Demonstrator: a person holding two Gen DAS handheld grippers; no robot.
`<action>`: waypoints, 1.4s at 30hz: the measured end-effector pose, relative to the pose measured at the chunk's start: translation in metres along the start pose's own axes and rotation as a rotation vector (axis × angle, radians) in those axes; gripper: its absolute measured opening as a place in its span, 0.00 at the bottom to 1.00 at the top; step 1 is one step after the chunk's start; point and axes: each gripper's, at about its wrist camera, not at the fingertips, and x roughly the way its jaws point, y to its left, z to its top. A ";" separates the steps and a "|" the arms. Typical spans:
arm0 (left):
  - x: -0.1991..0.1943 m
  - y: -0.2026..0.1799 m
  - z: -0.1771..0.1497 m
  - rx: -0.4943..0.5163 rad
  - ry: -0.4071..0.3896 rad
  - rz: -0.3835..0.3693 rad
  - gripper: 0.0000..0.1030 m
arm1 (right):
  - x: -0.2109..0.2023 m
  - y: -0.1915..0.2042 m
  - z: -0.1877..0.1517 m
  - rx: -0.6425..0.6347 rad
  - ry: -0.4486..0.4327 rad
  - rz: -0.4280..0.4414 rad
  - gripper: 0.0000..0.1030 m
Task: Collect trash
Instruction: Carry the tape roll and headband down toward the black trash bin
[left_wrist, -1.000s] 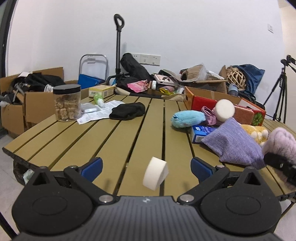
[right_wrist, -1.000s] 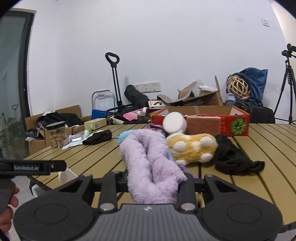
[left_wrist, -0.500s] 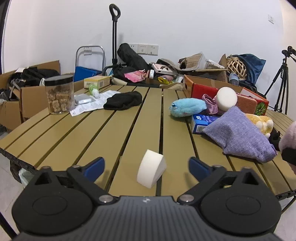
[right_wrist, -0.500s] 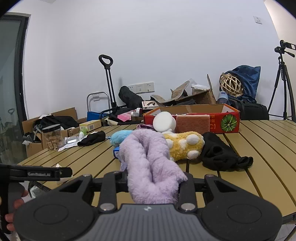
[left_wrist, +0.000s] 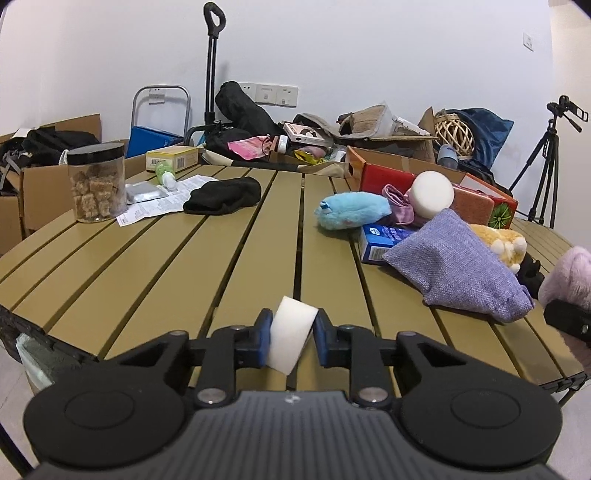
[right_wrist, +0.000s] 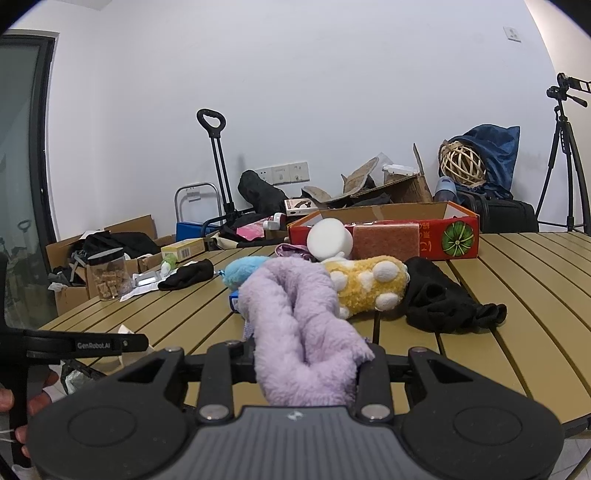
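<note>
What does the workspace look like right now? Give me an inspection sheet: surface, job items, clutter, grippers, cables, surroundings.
Surface: slatted tan table, crowded at its right and far left.
Job's things: white foam piece at the near edge; lilac fuzzy cloth.
Clutter: jar of brown cubes, black cloth, blue plush, purple pouch, yellow plush, red box.
Grippers: left gripper has just been closing, now clamped on the foam piece; right gripper clamped on the lilac cloth.
Cables: nothing seen.
Surroundings: cardboard boxes, trolley handle, tripod along the white wall.
</note>
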 end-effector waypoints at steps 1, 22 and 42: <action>0.000 0.001 0.000 -0.003 0.000 -0.001 0.22 | 0.000 0.000 0.000 -0.001 0.002 0.002 0.30; -0.047 0.005 0.004 -0.074 -0.078 -0.014 0.22 | -0.035 0.014 0.001 -0.054 -0.052 0.027 0.30; -0.117 -0.007 0.003 -0.024 -0.099 -0.031 0.22 | -0.104 0.013 0.001 -0.102 -0.031 0.024 0.30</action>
